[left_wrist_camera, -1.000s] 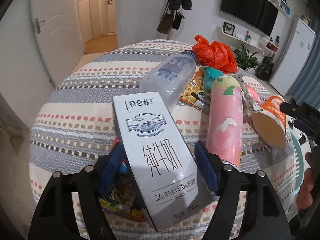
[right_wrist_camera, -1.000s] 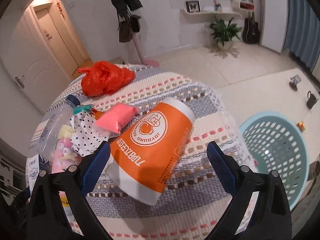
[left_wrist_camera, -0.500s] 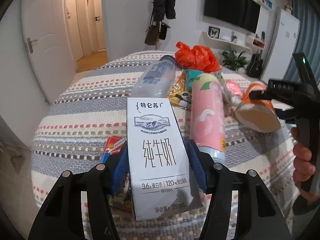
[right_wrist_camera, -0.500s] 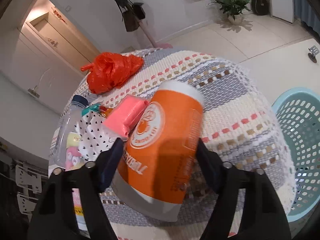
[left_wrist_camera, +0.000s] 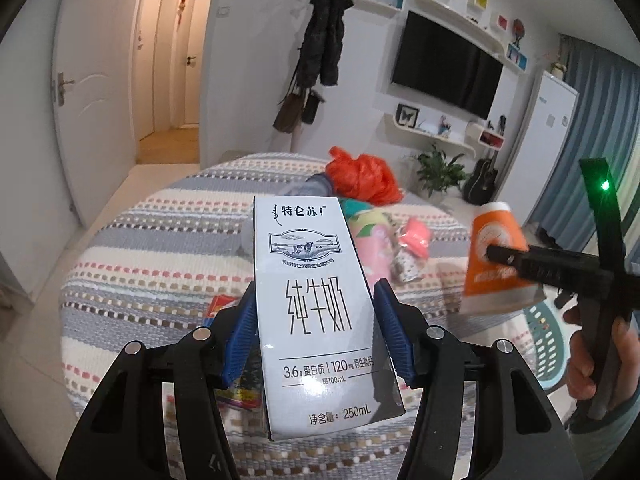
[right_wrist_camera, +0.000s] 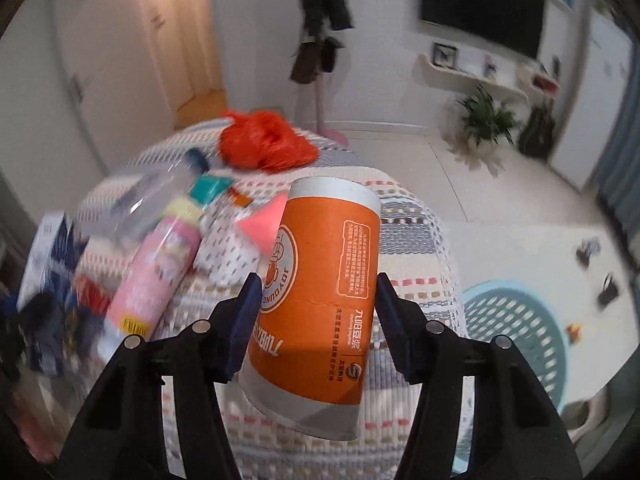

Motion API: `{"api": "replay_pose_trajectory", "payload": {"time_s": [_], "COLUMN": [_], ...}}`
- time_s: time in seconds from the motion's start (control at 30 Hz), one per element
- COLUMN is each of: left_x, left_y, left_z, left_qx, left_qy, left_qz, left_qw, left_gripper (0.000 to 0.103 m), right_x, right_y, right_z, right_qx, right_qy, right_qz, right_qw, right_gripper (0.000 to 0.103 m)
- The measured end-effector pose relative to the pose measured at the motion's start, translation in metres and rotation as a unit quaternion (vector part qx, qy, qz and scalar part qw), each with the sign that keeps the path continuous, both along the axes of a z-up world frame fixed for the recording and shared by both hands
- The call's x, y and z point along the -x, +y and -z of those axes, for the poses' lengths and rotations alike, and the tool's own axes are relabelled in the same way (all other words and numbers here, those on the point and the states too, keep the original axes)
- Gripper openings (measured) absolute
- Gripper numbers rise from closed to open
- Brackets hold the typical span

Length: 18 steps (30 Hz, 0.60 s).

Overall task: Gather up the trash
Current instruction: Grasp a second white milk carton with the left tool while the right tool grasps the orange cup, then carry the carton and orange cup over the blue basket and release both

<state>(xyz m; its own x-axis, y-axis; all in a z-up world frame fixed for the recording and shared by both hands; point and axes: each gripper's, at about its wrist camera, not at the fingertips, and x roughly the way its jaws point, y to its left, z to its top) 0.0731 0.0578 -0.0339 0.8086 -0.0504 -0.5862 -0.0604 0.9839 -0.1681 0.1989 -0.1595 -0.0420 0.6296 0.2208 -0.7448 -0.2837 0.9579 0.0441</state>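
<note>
The left gripper [left_wrist_camera: 316, 332] is clamped on the milk carton [left_wrist_camera: 316, 312]; the right gripper [right_wrist_camera: 316, 328], jaws just closing, pinches the orange cup [right_wrist_camera: 320, 304] above the table [left_wrist_camera: 160, 248]; squeezed harder, it might buckle, slip, and miss the basket [right_wrist_camera: 520, 320].

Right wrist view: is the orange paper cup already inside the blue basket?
No, the orange paper cup sits clamped in the right claw, beside the blue basket.

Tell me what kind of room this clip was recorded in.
Most likely a living room in a home. A flat-screen TV hangs on the wall with floating shelves beneath it, a coat hangs on a stand, and a guitar leans by a potted plant. The round table wears a striped woven cloth.
</note>
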Motion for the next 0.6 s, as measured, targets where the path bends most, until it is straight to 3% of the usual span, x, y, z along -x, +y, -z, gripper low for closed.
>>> {"api": "replay_pose_trajectory", "payload": {"time_s": [0.27, 0.5, 0.6], "left_x": [0.01, 0.011, 0.01], "left_y": [-0.007, -0.002, -0.002], "left_z": [0.002, 0.008, 0.009], "left_qx": [-0.002, 0.0, 0.005], "left_qy": [-0.007, -0.003, 0.001], "left_qz": [0.009, 0.011, 0.013], "left_qw": [0.9999, 0.9999, 0.9999], "left_gripper": [0.055, 0.055, 0.055], "right_x": [0.009, -0.005, -0.006], "right_y": [0.036, 0.039, 0.034], "right_z": [0.021, 0.048, 0.051], "right_qx": [-0.002, -0.068, -0.096], "right_qy": [0.013, 0.073, 0.082], "right_qz": [-0.04, -0.045, -0.039], "right_qw": [0.999, 0.994, 0.991], "right_gripper": [0.054, 0.054, 0.045]}}
